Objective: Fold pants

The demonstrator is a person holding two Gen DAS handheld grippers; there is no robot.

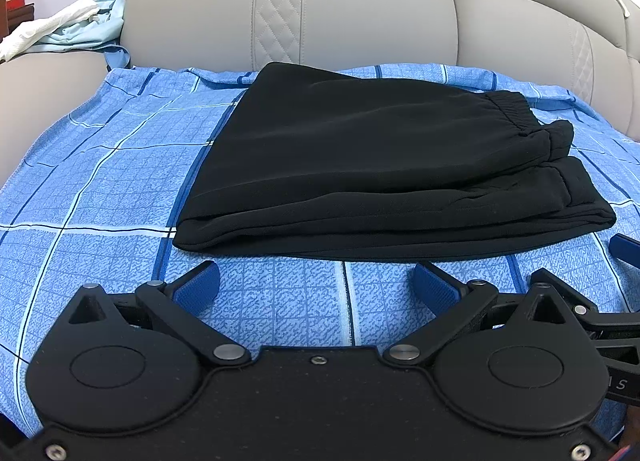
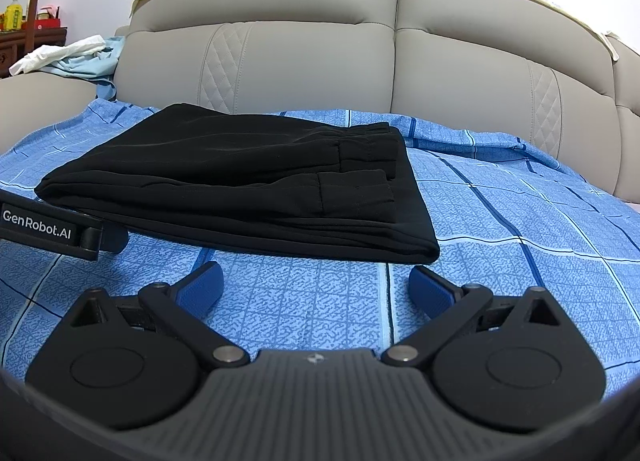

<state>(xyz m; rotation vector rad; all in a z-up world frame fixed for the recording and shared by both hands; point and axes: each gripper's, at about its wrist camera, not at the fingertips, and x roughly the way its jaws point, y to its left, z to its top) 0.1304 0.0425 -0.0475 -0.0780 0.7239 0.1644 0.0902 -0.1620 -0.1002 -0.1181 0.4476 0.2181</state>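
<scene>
Black pants (image 1: 384, 165) folded in a stack on the blue checked sheet (image 1: 100, 189) — just ahead of both grippers. Left gripper (image 1: 316, 285) and right gripper (image 2: 314, 285) spread wide, holding nothing.

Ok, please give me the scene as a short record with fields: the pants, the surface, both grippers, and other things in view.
pants: black pants, folded into a compact stack, elastic waistband on the right side in the left wrist view
surface: blue checked sheet over a grey sofa
left gripper: open, holds nothing, just short of the pants' near edge
right gripper: open, holds nothing, also just short
other things: white and pale blue cloths on the sofa arm
</scene>
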